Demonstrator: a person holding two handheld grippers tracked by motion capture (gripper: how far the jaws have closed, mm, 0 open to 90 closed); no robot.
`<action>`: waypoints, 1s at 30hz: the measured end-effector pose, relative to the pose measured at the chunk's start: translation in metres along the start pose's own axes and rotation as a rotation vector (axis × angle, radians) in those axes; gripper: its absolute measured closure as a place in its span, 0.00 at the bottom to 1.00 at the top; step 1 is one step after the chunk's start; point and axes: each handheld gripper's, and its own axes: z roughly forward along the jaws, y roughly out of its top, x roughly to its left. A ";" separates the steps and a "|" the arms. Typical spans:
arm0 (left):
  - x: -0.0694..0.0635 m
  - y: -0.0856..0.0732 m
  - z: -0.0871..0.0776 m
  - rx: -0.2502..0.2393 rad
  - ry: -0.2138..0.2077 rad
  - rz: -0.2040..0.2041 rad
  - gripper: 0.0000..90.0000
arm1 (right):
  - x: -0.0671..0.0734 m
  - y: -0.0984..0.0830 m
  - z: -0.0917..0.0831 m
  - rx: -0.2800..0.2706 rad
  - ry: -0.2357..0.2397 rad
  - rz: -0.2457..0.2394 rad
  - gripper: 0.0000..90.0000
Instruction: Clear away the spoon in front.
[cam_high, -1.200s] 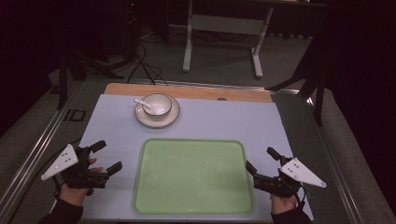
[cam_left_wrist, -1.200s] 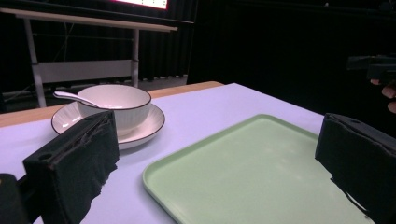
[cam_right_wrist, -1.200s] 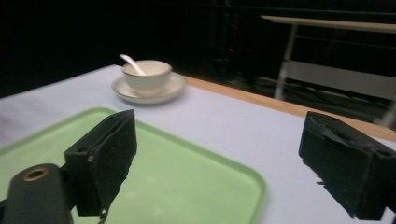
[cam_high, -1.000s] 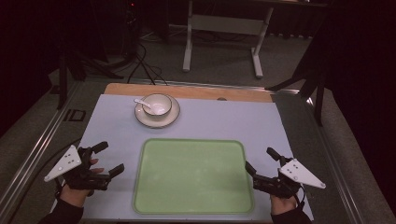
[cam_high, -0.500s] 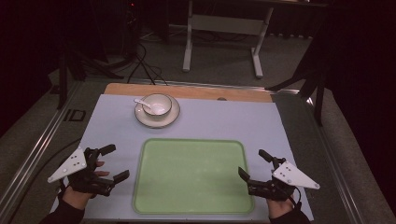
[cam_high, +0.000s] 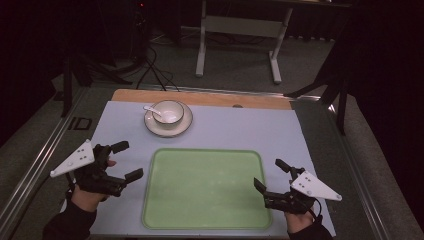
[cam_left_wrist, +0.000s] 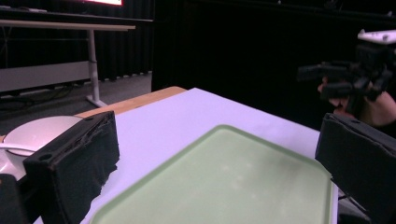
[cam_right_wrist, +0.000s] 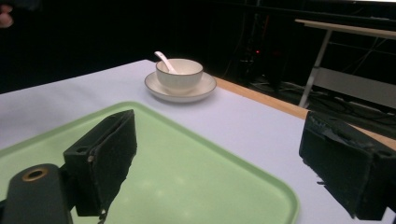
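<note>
Both hand-held grippers moved inward toward tray since earlier frames. We see left hand-held gripper (cam_high: 127, 161) beside tray's left edge, jaws spread wide, holding nothing. Right hand-held gripper (cam_high: 270, 174) at tray's right edge, one jaw over rim, jaws wide apart, holding nothing. Green tray (cam_high: 205, 185) flat on pale surface (cam_high: 250, 130), bare. Bowl (cam_high: 167, 112) upright on saucer (cam_high: 186, 124) near far edge, well apart from tray; white spoon (cam_high: 152, 108) resting in bowl.

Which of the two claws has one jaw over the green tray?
The right claw: its inner jaw overlaps the green tray's right edge, while the left claw sits wholly left of it.
</note>
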 end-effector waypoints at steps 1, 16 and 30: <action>0.002 0.003 0.002 0.008 0.001 0.006 0.00 | 0.001 0.000 0.001 0.004 0.002 0.002 0.12; 0.038 0.042 0.026 0.028 0.101 0.004 0.00 | 0.000 0.000 0.002 -0.002 0.026 0.023 0.12; 0.084 0.041 0.054 0.043 0.206 -0.069 0.00 | 0.001 0.001 0.003 -0.006 0.022 0.028 0.12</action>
